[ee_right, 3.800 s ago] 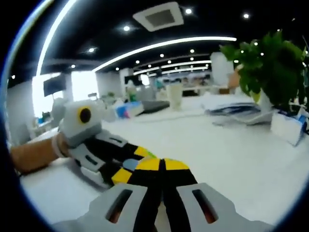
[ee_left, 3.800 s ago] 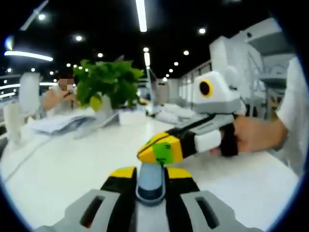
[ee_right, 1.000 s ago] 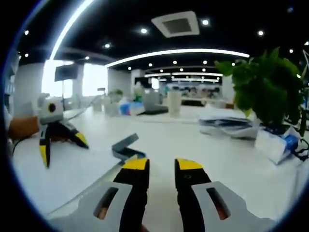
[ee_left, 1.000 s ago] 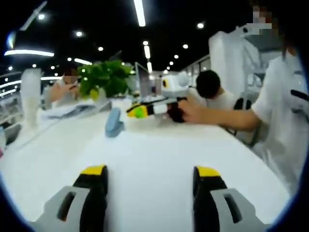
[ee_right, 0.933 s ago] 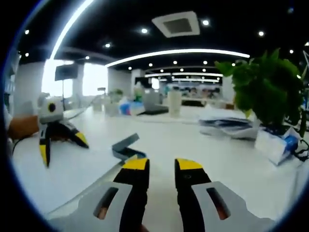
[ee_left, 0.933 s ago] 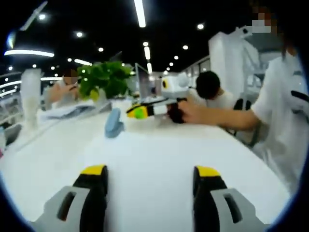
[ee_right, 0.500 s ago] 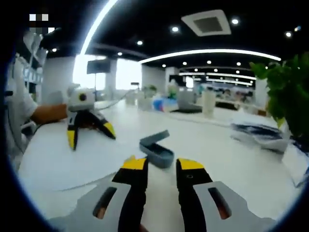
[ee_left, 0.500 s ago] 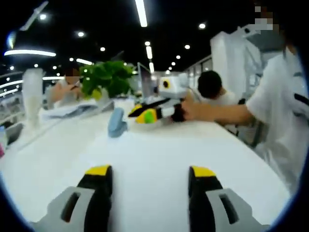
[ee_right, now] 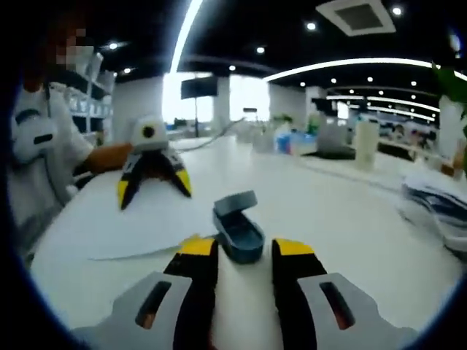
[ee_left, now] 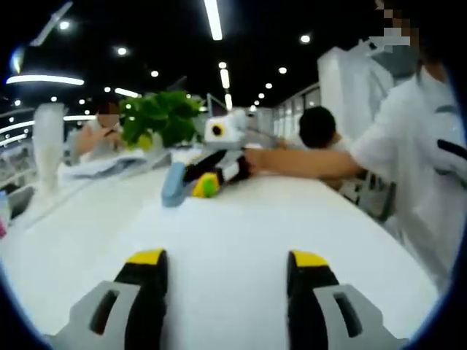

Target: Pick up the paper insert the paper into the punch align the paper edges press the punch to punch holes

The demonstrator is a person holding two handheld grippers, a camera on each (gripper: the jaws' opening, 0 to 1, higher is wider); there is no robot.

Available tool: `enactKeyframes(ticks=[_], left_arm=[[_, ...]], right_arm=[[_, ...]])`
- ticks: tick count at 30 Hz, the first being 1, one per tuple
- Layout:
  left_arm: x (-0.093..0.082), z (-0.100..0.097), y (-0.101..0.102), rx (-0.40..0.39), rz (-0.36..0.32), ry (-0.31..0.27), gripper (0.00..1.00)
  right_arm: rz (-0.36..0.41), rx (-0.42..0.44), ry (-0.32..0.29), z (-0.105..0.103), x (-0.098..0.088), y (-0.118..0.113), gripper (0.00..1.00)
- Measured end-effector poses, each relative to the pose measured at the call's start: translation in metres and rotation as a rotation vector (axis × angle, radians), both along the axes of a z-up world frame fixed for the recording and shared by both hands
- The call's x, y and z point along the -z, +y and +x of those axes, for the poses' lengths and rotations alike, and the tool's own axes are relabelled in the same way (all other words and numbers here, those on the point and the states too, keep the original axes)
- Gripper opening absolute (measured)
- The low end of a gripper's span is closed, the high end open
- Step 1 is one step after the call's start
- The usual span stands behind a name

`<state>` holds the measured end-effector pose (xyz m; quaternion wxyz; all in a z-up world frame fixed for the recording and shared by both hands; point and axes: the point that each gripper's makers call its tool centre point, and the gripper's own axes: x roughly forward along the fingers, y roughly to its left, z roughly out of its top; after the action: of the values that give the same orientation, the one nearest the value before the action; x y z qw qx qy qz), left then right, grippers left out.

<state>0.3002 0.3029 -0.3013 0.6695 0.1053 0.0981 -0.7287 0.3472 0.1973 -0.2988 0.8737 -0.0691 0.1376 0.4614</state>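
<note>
Two yellow-tipped jaws of the left gripper [ee_left: 228,264] stand wide apart over the white sheet of paper [ee_left: 241,226] on the white table [ee_left: 66,219] in the left gripper view; beyond it, the small blue-grey hole punch [ee_left: 173,185] sits just beside the right gripper [ee_left: 206,180].

From the right gripper view, the right gripper [ee_right: 245,251] is released, its jaws flanking the hole punch [ee_right: 237,230] without clamping it. The paper [ee_right: 139,226] lies to the left, under the spread left gripper [ee_right: 153,186].

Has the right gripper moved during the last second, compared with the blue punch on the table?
Yes. In the left gripper view, the right gripper has come toward the blue punch; its fingers now sit right beside it, no longer off to its right.
</note>
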Motion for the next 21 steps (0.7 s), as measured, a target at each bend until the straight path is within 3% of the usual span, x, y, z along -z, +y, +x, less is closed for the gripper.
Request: enactKeyframes(ticks=[2, 6, 21], left_arm=[[0.000, -0.001, 0.000, 0.008, -0.001, -0.001, 0.68], [-0.001, -0.002, 0.000, 0.013, -0.001, -0.002, 0.69], [-0.001, -0.002, 0.000, 0.008, 0.002, -0.003, 0.70]], right_arm=[[0.015, -0.048, 0.001, -0.004, -0.003, 0.004, 0.30], [0.010, -0.064, -0.018, -0.006, -0.004, 0.002, 0.23], [0.005, -0.122, -0.044, -0.018, -0.004, -0.001, 0.22]])
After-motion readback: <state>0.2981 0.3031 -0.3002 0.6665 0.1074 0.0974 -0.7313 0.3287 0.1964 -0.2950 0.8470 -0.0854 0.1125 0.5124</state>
